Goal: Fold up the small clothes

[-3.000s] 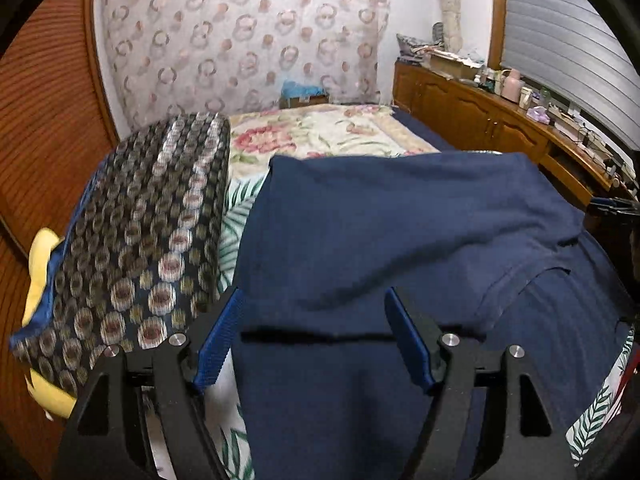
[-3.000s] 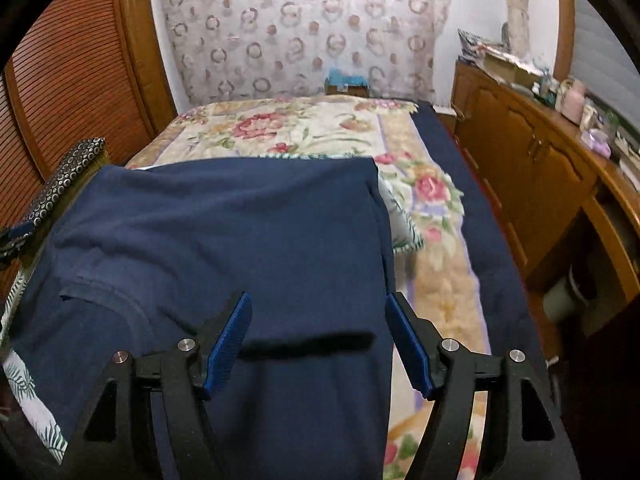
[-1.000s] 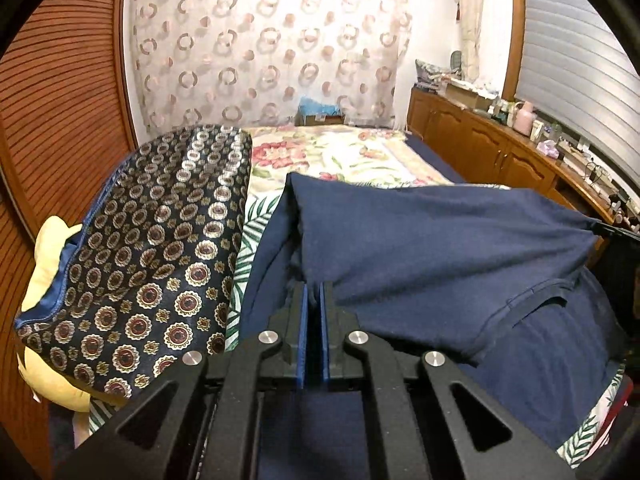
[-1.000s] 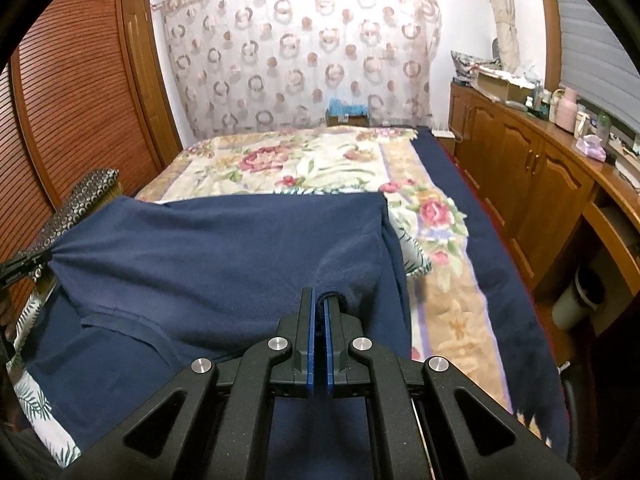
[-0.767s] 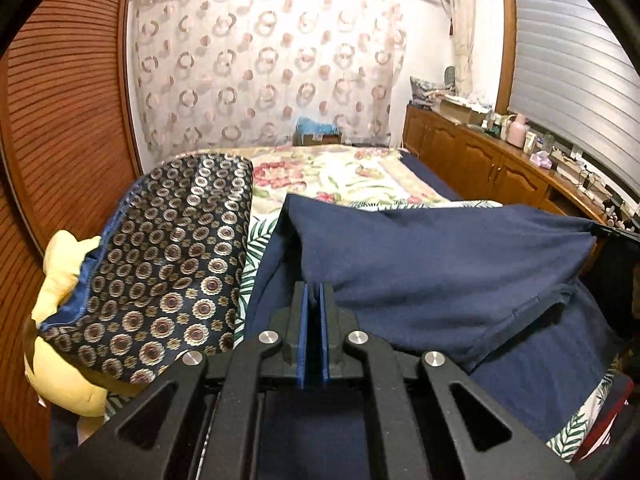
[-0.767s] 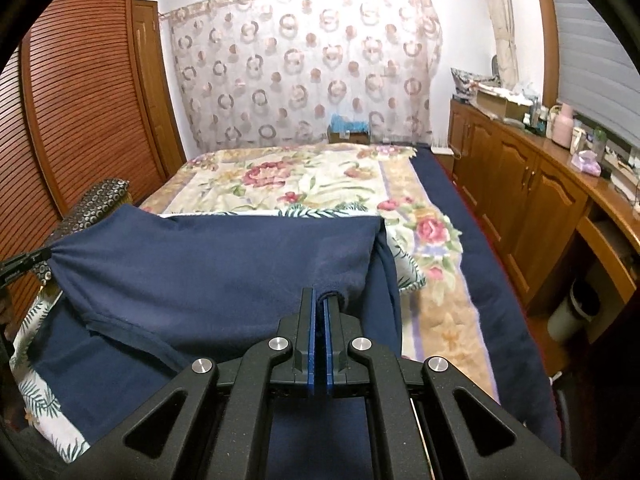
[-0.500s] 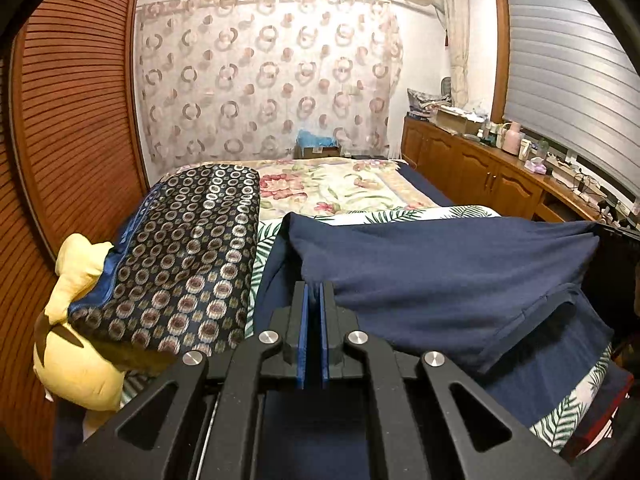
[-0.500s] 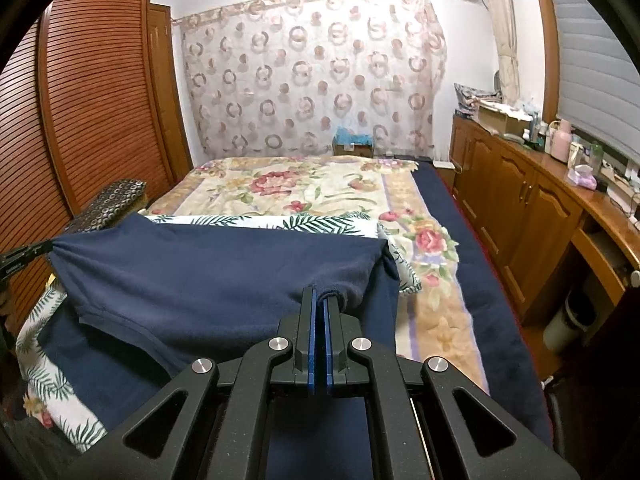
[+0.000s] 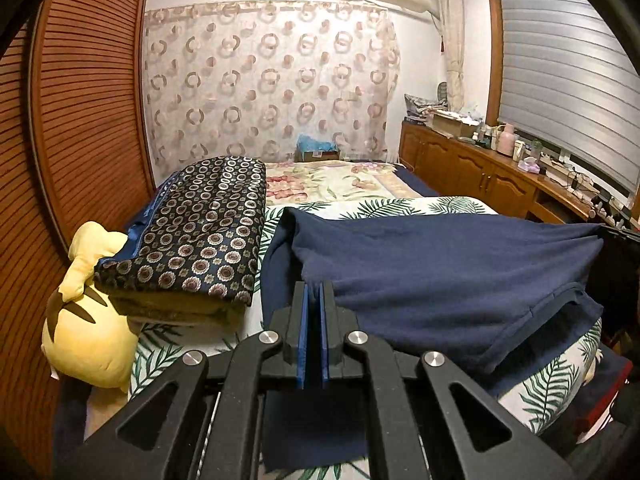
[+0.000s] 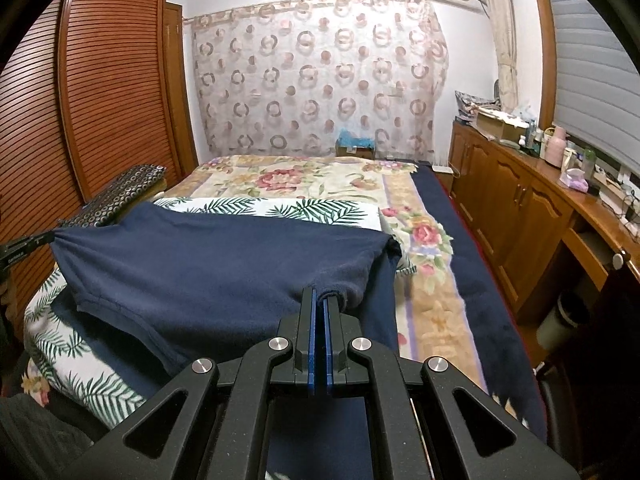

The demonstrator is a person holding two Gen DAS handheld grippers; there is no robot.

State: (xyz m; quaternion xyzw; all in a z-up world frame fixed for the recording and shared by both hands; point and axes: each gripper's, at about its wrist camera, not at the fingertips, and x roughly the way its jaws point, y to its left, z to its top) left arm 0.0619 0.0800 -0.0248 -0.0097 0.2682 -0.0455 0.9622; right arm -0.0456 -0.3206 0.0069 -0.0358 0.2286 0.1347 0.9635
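Observation:
A navy blue garment [image 9: 432,264] [image 10: 208,264] is stretched between my two grippers above the near end of the bed, its upper layer doubled over the part that still lies on the leaf-print cloth [image 9: 548,392]. My left gripper [image 9: 314,292] is shut on the garment's left corner. My right gripper [image 10: 319,298] is shut on the bunched right corner. In the right wrist view the left gripper's tip [image 10: 24,246] shows at the far left, holding the other corner taut.
A folded dark patterned quilt [image 9: 200,240] and a yellow plush toy [image 9: 88,320] lie at the bed's left side by the slatted wooden wardrobe [image 10: 80,100]. A floral bedspread [image 10: 312,184] covers the far half. Wooden cabinets [image 10: 532,208] with bottles run along the right wall.
Both grippers, shut on the garment's corners, have drawn back toward the near end of the bed, pulling the top layer over the lower part. More leaf-print cloth now shows behind it.

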